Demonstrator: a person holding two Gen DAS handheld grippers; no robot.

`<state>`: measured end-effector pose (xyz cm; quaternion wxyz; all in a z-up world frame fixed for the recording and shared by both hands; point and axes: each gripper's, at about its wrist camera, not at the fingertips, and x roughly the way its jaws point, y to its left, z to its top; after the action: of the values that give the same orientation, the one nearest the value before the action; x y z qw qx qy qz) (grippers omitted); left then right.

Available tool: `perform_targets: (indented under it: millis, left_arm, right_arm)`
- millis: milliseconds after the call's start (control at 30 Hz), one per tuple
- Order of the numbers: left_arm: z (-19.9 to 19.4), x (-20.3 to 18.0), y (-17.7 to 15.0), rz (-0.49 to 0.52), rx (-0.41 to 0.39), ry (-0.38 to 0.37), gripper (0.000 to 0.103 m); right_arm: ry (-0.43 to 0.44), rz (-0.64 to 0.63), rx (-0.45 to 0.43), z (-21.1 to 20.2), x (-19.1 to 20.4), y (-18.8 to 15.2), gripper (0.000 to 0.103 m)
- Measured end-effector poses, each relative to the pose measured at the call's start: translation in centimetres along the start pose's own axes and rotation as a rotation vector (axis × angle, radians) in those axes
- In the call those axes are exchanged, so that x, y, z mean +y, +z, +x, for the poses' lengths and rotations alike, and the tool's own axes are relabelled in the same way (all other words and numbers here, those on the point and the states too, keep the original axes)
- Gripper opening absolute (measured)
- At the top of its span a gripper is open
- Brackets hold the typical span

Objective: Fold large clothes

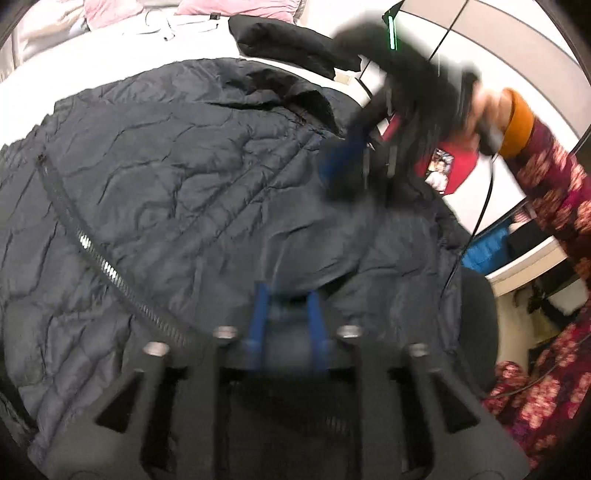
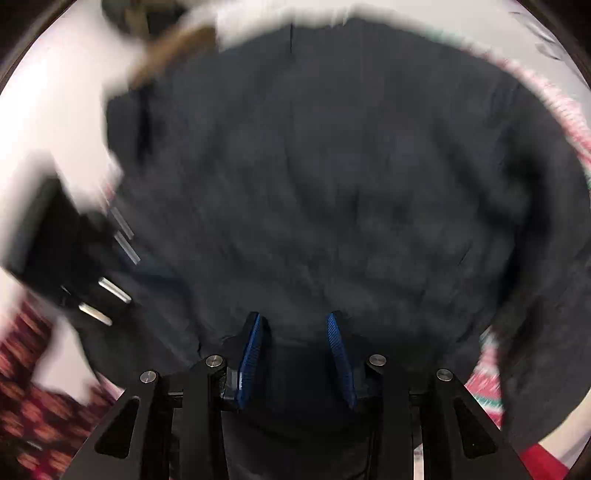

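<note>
Two hand-held grippers work a dark puffer jacket (image 1: 177,184) spread on a white bed (image 1: 92,70).

The jacket lies crumpled across the bed, its zipper (image 1: 92,254) running diagonally over the near-left part and its collar toward the far side. At the jacket's near edge the left gripper (image 1: 286,295) has its blue fingers (image 1: 260,317) set a little apart with jacket fabric between them; whether they pinch it cannot be told through the blur. The right gripper (image 2: 295,325), over the jacket's right side, shows its blue pads (image 2: 251,358) spread apart above the cloth, gripping nothing. Beyond the jacket's collar lies a black garment (image 1: 280,44), with pink pillows (image 1: 122,11) farther back.
</note>
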<state>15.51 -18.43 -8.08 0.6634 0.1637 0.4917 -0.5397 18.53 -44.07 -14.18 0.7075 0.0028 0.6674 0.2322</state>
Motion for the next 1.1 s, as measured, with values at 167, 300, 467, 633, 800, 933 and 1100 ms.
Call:
perform_targets:
  millis: [167,300,467,633,800,933,1100]
  left_arm:
    - [-2.8,2.2,-0.7,-0.016,0.058,0.134,0.059]
    - [-8.6,5.3,0.1,-0.030,-0.009,0.329,0.066]
    - [-15.0,12.8,2.2,-0.129,-0.098,0.574,0.077]
    - [-17.1,25.3,2.8,-0.311,-0.013,0.817,0.078]
    - [-15.7,36.8,-3.1,-0.636,0.171,0.925,0.078]
    - [-14.5,39.2,-7.3,-0.716,0.170,0.921,0.078]
    - [-14.7,39.6,-10.0,-0.757,0.016,0.836,0.060]
  right_arm:
    - [-0.117,-0.117,0.088,1.9,2.3,-0.9,0.042]
    - [-0.186,-0.133,0.048,-1.4,2.1,1.9,0.051]
    - [-0.258,-0.027,-0.141,-6.1,-1.1,7.9,0.073]
    - [-0.411,0.110,-0.248,-7.5,-7.0,14.4,0.075]
    - [-0.490,0.275,-0.264,-6.2,-13.9,17.4,0.075]
    - [-0.460,0.379,-0.241,-3.3,-17.5,17.0,0.076]
    - [-0.415,0.411,-0.350,-1.9,-16.9,16.0,0.064]
